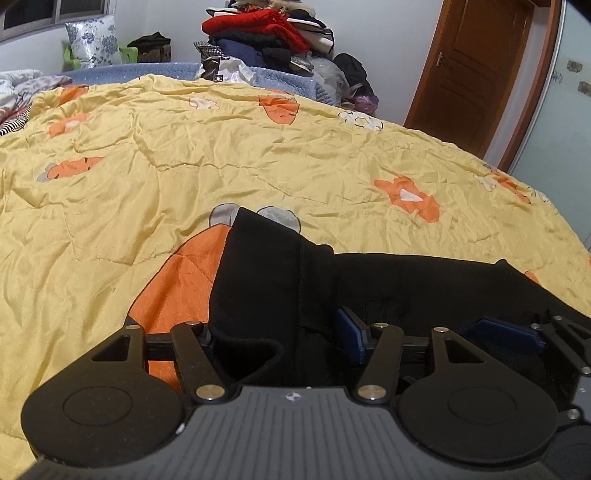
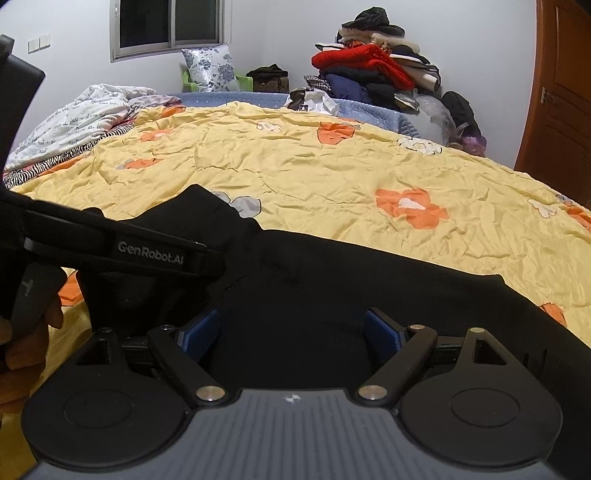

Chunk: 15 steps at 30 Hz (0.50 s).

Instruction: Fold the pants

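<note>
Black pants lie on the bed; left gripper and right gripper both gape, unclamped, so slack fabric may slip and bunch.

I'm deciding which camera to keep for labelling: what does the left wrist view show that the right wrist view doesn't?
Only the left wrist view shows the left claw from behind, its jaws apart around a raised fold of the black pants, and the glass panel beside the door. Only the right wrist view shows the window, the white printed bedding, the right claw's jaws apart over the pants, and the person's fingers holding the other tool. Both show the yellow quilt, the clothes pile, the floral pillow and the wooden door.
</note>
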{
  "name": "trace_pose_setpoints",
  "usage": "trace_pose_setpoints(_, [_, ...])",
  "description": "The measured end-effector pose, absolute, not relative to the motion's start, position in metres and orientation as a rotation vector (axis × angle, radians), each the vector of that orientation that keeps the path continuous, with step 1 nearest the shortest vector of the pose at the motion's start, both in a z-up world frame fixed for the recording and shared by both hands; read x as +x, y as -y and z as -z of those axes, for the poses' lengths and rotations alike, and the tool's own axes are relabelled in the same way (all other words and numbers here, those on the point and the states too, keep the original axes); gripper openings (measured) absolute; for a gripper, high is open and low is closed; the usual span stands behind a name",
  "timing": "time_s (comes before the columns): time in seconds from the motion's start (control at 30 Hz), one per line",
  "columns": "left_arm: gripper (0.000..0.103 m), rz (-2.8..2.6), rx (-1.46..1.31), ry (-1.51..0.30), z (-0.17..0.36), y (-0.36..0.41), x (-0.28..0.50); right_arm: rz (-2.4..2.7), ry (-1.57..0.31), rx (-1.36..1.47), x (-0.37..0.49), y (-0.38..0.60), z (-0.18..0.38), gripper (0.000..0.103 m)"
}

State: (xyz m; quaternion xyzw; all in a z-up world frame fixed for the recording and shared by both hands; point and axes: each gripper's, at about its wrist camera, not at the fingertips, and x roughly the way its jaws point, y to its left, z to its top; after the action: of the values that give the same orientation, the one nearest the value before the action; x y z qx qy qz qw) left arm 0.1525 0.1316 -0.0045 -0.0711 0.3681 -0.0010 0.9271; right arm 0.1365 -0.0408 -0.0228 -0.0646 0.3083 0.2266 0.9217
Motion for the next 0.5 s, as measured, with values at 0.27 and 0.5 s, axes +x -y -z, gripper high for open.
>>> trace_pose_setpoints(0.27, [0.065, 0.005, -0.11, -0.747, 0.006, -0.128, 0.152, -0.479, -0.604, -0.11, 0.133, 0.08, 0.006, 0.087])
trace_pose_setpoints(0.5, [0.068, -0.003, -0.087, -0.737, 0.007, -0.126, 0.15, -0.257, -0.644, -0.227, 0.184, 0.146, 0.008, 0.037])
